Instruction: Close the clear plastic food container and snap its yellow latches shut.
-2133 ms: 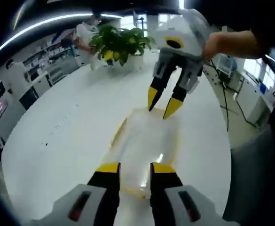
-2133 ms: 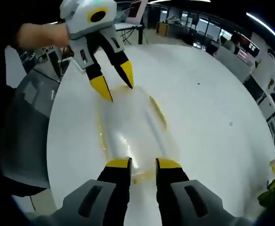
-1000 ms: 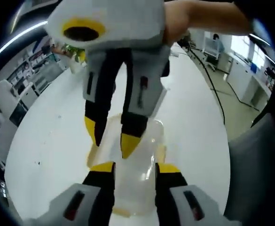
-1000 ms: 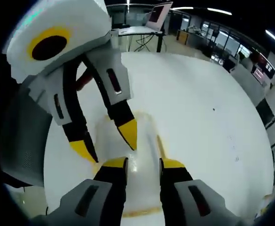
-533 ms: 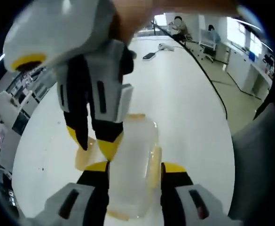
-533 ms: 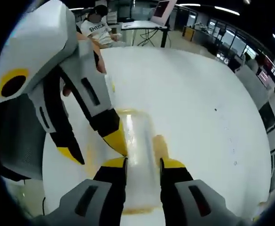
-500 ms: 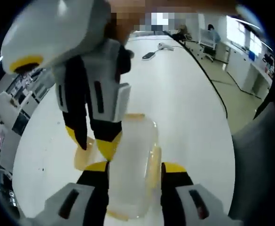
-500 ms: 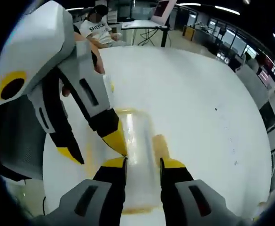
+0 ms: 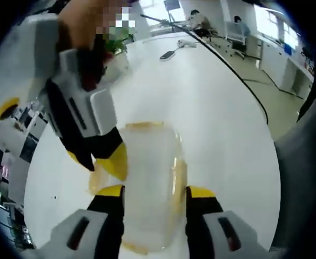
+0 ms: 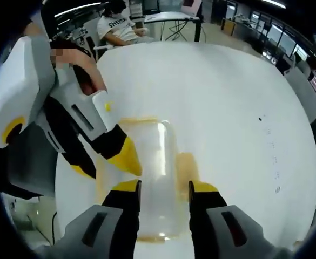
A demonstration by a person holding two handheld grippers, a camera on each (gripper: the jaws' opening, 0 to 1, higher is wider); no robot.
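A clear plastic container (image 9: 147, 178) with its lid on lies on the round white table (image 9: 217, 108). Yellow latches run along its sides (image 9: 178, 178) and far end (image 9: 141, 125). My left gripper (image 9: 153, 191) stands open, its jaws straddling the container's near part. The right gripper (image 9: 97, 161) comes in from the left, open, its yellow tips at the container's left edge over the left latch. In the right gripper view the same container (image 10: 158, 162) lies between my right gripper's (image 10: 165, 187) open jaws. There the left gripper (image 10: 105, 164) reaches in at the container's left side.
A potted plant (image 9: 117, 40) and a small dark object (image 9: 168, 54) sit at the table's far side. A person sits beyond the table (image 10: 120, 27). The holder's grey clothing (image 9: 303, 178) is close by the table edge.
Both grippers have closed in from opposite ends and now crowd together low over the container. Each one's own jaws have spread a little wider than two seconds ago.
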